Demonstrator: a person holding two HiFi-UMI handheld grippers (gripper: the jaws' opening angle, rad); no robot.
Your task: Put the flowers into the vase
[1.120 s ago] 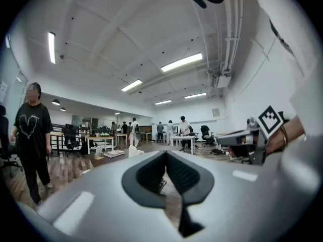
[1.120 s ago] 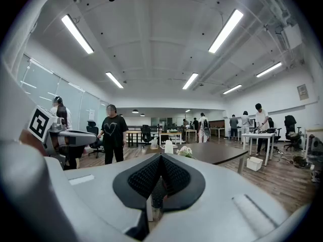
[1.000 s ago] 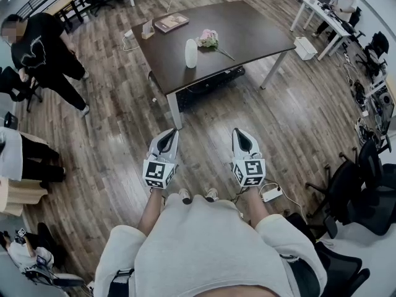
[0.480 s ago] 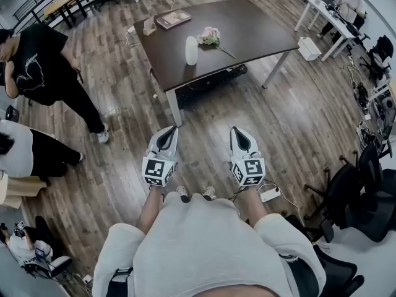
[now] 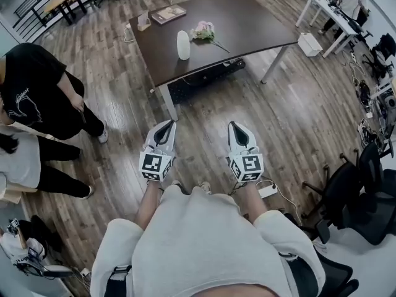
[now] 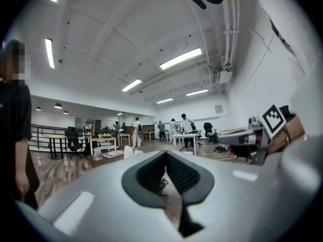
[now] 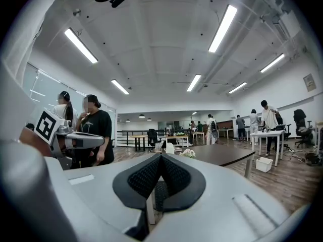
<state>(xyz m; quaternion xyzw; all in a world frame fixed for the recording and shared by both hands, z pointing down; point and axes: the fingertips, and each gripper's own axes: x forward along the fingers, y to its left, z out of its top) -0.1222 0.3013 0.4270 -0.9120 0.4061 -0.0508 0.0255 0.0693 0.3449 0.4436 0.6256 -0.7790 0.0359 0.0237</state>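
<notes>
With fingers pressed together on nothing, the left gripper [image 5: 165, 125] and right gripper [image 5: 235, 127] have edged forward, while the pink cut flowers [image 5: 204, 31] apparently lie just beside the white cylindrical vase [image 5: 183, 45] on the dark brown desk [image 5: 253, 20], which has shifted leftward in the head view.

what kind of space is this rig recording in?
Likely an open-plan office or lab: rows of white desks, black office chairs on wood-look flooring, and long ceiling strip lights. A dark table stands in the open middle.
</notes>
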